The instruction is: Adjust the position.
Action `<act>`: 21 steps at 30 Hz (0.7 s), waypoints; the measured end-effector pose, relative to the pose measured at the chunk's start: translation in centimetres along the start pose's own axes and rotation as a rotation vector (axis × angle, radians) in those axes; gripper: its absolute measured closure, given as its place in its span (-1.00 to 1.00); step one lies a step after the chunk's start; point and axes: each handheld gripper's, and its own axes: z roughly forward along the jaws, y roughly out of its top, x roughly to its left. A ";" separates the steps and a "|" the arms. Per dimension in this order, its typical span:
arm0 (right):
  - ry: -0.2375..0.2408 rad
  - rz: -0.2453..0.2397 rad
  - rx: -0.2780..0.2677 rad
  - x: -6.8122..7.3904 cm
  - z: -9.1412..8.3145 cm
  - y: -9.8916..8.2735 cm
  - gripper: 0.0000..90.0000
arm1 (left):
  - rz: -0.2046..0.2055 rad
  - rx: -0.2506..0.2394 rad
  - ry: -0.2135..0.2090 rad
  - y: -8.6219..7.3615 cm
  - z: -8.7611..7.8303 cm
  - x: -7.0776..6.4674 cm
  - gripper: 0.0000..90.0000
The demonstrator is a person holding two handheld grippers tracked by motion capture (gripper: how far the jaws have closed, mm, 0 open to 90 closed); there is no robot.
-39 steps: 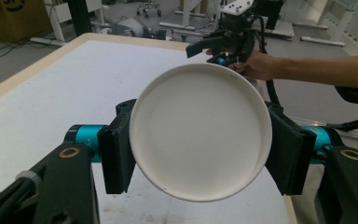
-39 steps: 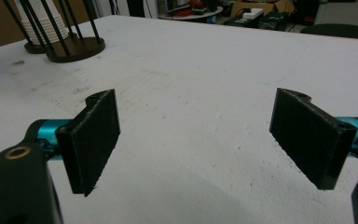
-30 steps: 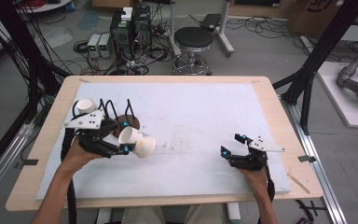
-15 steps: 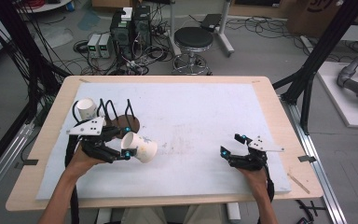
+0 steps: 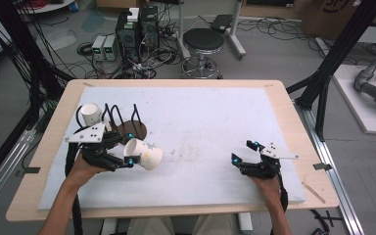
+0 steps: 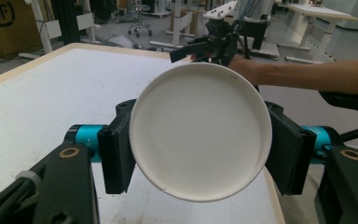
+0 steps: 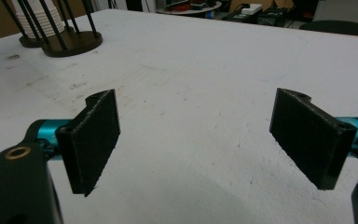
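My left gripper clamped the white paper cup sideways (base facing its camera); my right gripper rested with jaws apart, ready.

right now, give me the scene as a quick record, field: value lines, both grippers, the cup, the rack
left gripper: shut on the paper cup, jaws on its sides
cup pose: on its side, held above the white mat
right gripper: open, nothing between its jaws, low over the mat
wire rack: on the mat, beyond the left gripper
second cup: white, at the rack's left end
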 end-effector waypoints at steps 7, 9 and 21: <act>0.004 0.006 -0.001 0.0 0.0 0.0 -0.64 | 0.001 0.001 -0.006 0.0 0.2 0.0 -0.23; 0.003 0.006 -0.002 0.0 0.0 0.0 -0.64 | -0.002 0.000 -0.007 0.0 0.2 0.1 -0.23; 0.112 -0.029 -0.045 0.3 -0.6 1.8 -0.64 | -0.006 -0.022 -0.007 0.1 0.7 0.4 -0.23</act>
